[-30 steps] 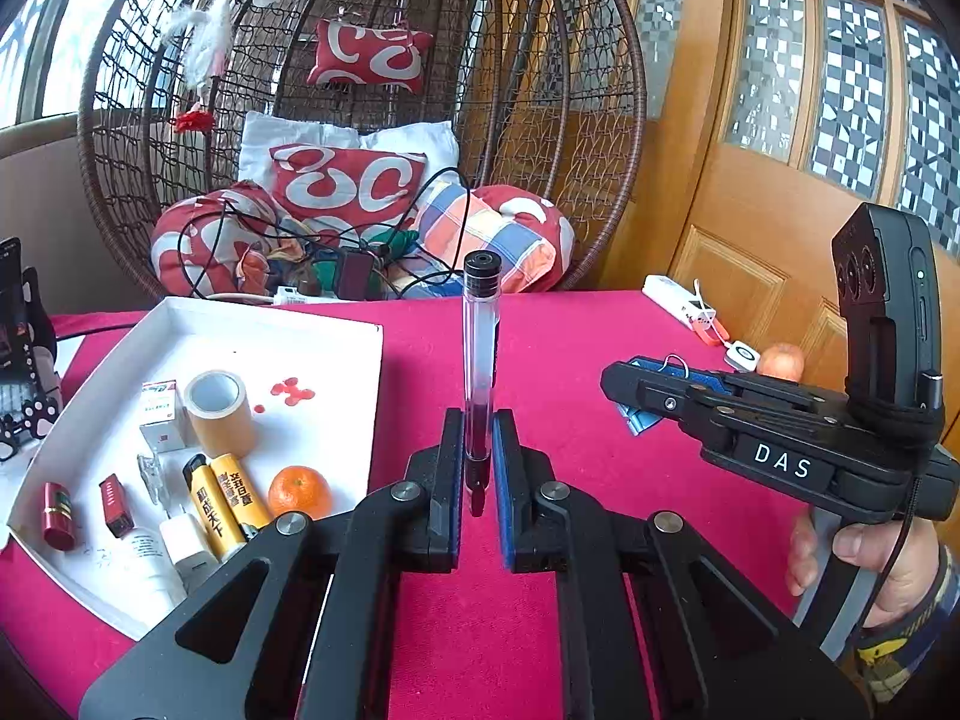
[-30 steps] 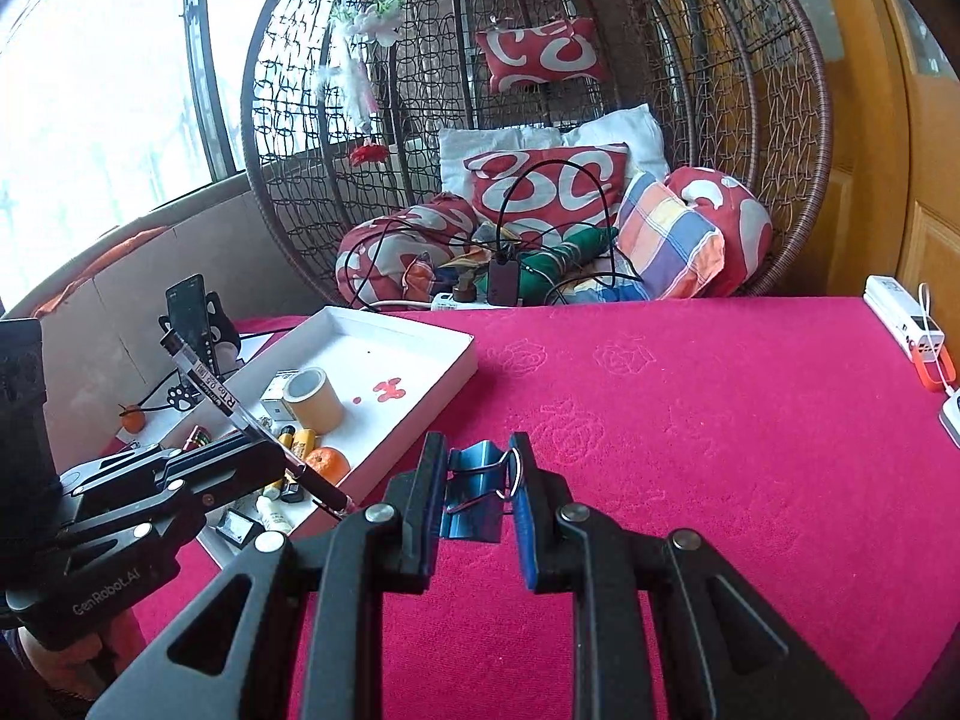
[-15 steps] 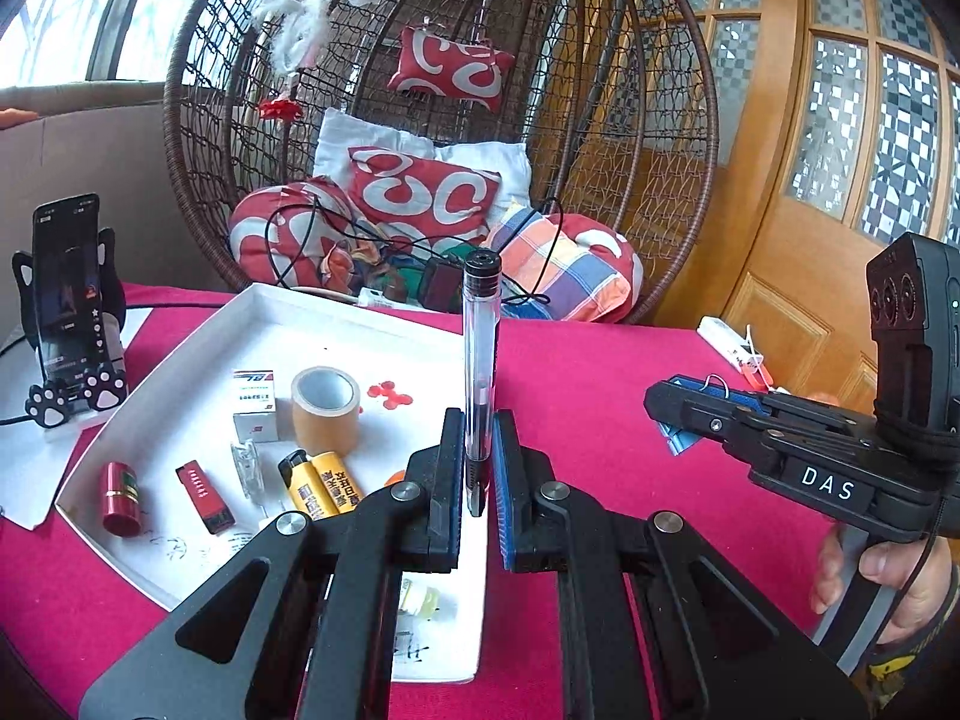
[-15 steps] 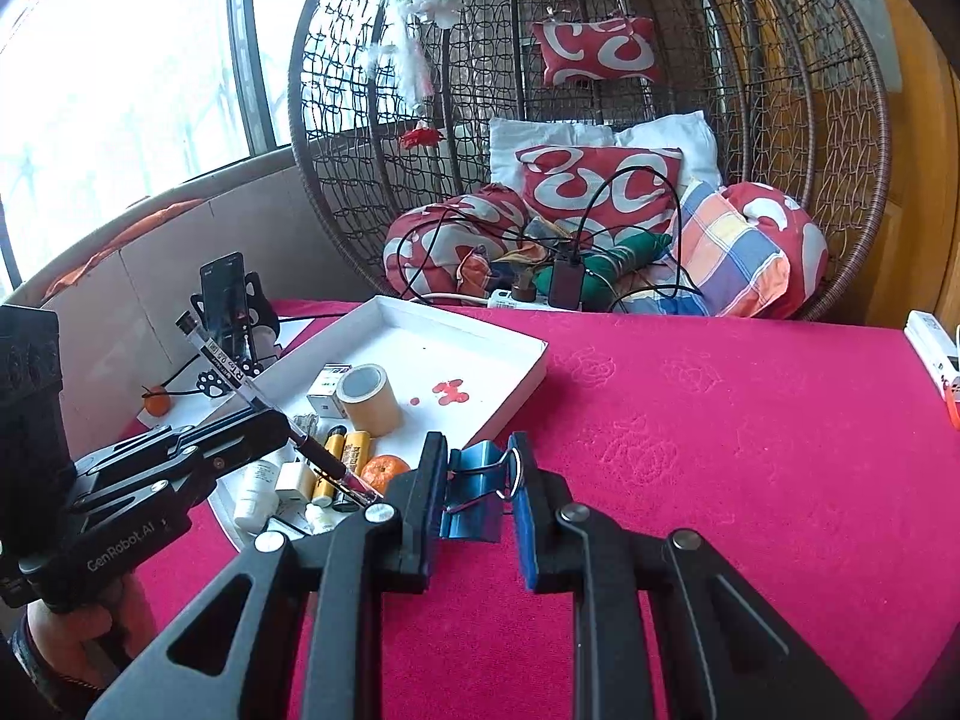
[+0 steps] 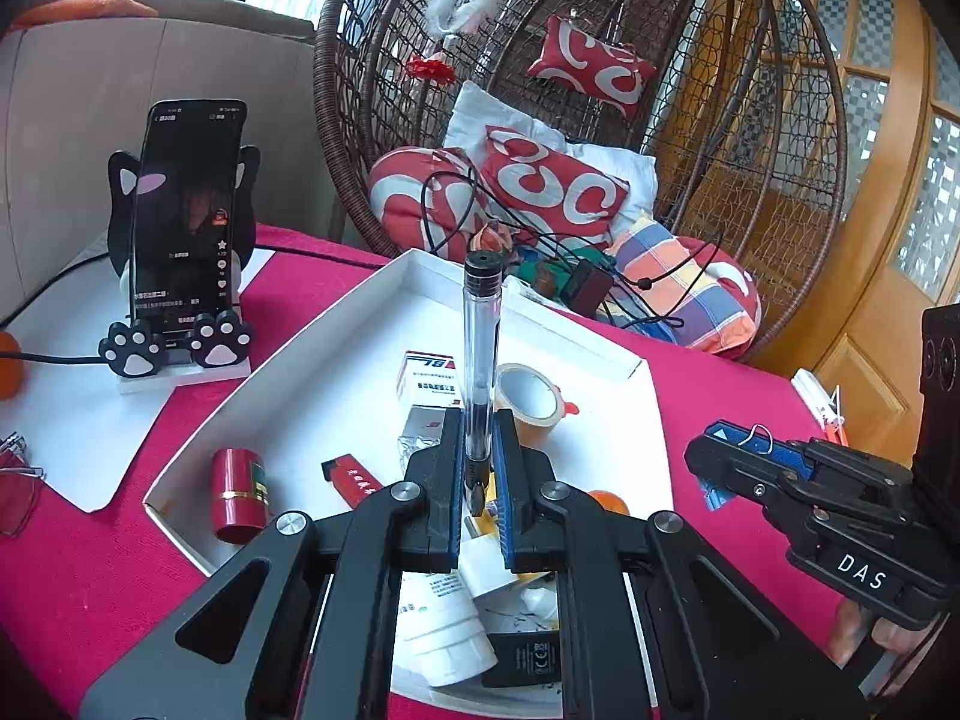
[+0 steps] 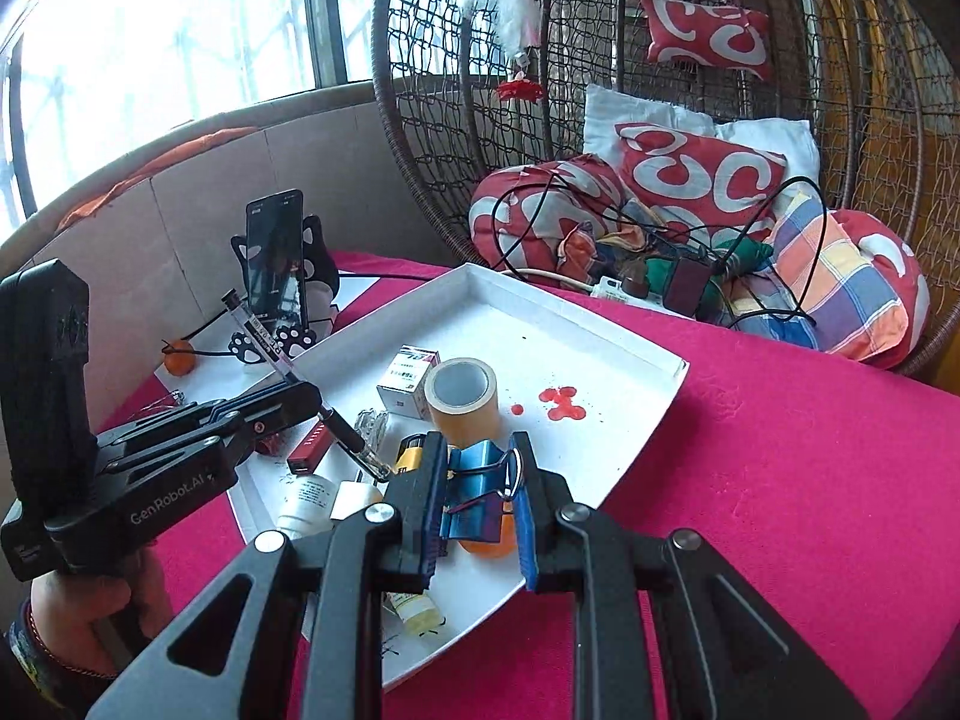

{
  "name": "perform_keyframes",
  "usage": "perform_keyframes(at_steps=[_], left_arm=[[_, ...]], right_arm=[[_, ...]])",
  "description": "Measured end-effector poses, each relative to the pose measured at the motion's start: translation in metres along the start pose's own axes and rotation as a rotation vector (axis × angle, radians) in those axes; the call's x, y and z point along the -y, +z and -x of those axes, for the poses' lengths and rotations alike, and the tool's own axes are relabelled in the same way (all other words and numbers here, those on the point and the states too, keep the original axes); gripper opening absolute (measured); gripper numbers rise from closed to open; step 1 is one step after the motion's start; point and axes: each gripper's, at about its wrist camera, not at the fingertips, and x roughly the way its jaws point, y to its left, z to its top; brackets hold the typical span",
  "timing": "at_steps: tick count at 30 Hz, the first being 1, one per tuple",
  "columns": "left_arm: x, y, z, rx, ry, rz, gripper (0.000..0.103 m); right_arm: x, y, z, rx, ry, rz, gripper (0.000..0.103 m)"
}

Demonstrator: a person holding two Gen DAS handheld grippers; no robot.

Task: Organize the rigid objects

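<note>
My left gripper (image 5: 478,468) is shut on a clear pen (image 5: 482,354) with a black cap, held over the white tray (image 5: 336,324). In the right wrist view the left gripper (image 6: 300,396) holds the pen (image 6: 264,339) slanted, tip down above the tray's left part. My right gripper (image 6: 477,492) is shut on a blue binder clip (image 6: 477,495) above the tray's (image 6: 630,354) near edge; it shows at the right of the left wrist view (image 5: 708,456). The tray holds a tape roll (image 6: 461,399), a small box (image 6: 408,381), batteries (image 6: 411,453), a red lighter (image 6: 309,447), a red lipstick (image 5: 237,495), a white bottle (image 5: 444,624) and an orange (image 6: 489,540).
The tray lies on a red tablecloth (image 6: 780,480). A phone on a cat-paw stand (image 5: 180,252) stands at the left, with a small orange (image 6: 179,357) beside it. A wicker hanging chair with cushions and cables (image 6: 690,192) is behind the table. Wooden doors (image 5: 870,180) are at the right.
Both grippers have moved left and forward over the tray, each keeping its object. The tray and the phone stand have come much nearer in both views.
</note>
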Motion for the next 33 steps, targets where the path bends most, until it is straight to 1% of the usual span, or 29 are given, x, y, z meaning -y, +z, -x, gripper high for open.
perform_keyframes(at_steps=[5, 6, 7, 8, 9, 10, 11, 12, 13, 14, 19, 23, 26, 27, 29, 31, 33], left_arm=[[-0.012, 0.000, -0.014, -0.032, 0.022, 0.021, 0.008], [-0.012, -0.001, -0.016, -0.033, 0.035, 0.022, 0.010], [-0.012, -0.001, -0.016, -0.032, 0.044, 0.023, 0.021], [-0.011, -0.001, -0.016, -0.030, 0.064, 0.022, 0.053], [-0.010, -0.002, -0.016, -0.024, 0.080, 0.022, 0.075], [-0.011, -0.002, -0.014, -0.008, 0.091, 0.027, 0.100], [-0.012, -0.003, -0.011, 0.014, 0.096, 0.029, 0.103], [-0.011, -0.004, -0.009, 0.027, 0.103, 0.026, 0.103], [-0.010, -0.004, -0.008, 0.030, 0.118, 0.020, 0.103], [-0.008, -0.004, -0.007, 0.032, 0.131, 0.015, 0.103], [0.005, -0.010, 0.002, 0.063, 0.125, -0.021, 0.103], [0.026, -0.013, 0.012, 0.088, 0.124, -0.085, 0.103], [0.042, -0.012, 0.021, 0.098, 0.100, -0.138, 0.103], [0.049, -0.012, 0.025, 0.101, 0.103, -0.161, 0.103], [0.062, -0.012, 0.032, 0.110, 0.126, -0.216, 0.103], [0.073, -0.012, 0.042, 0.136, 0.145, -0.258, 0.103], [0.084, -0.012, 0.052, 0.165, 0.198, -0.296, 0.103]], right_arm=[[-0.006, 0.002, -0.022, -0.017, 0.019, -0.005, 0.020], [-0.006, 0.002, -0.028, -0.021, 0.026, -0.005, 0.020], [-0.008, 0.002, -0.033, -0.027, 0.026, -0.003, 0.020], [-0.009, 0.002, -0.037, -0.028, 0.012, 0.004, 0.020], [-0.010, 0.002, -0.040, -0.025, -0.011, 0.018, 0.024], [-0.011, 0.000, -0.041, -0.021, -0.036, 0.029, 0.041], [-0.010, -0.002, -0.041, -0.015, -0.058, 0.030, 0.055], [-0.009, -0.005, -0.040, -0.005, -0.073, 0.025, 0.086], [-0.006, -0.007, -0.038, 0.011, -0.076, 0.015, 0.097], [-0.003, -0.010, -0.035, 0.023, -0.078, 0.004, 0.103], [0.012, -0.020, -0.015, 0.072, -0.071, -0.069, 0.103], [0.022, -0.028, 0.002, 0.105, -0.088, -0.119, 0.103], [0.031, -0.032, 0.017, 0.138, -0.103, -0.156, 0.103], [0.034, -0.033, 0.022, 0.149, -0.109, -0.167, 0.103], [0.040, -0.035, 0.035, 0.179, -0.127, -0.189, 0.103], [0.045, -0.036, 0.049, 0.218, -0.148, -0.207, 0.103], [0.049, -0.036, 0.065, 0.261, -0.172, -0.221, 0.103]])
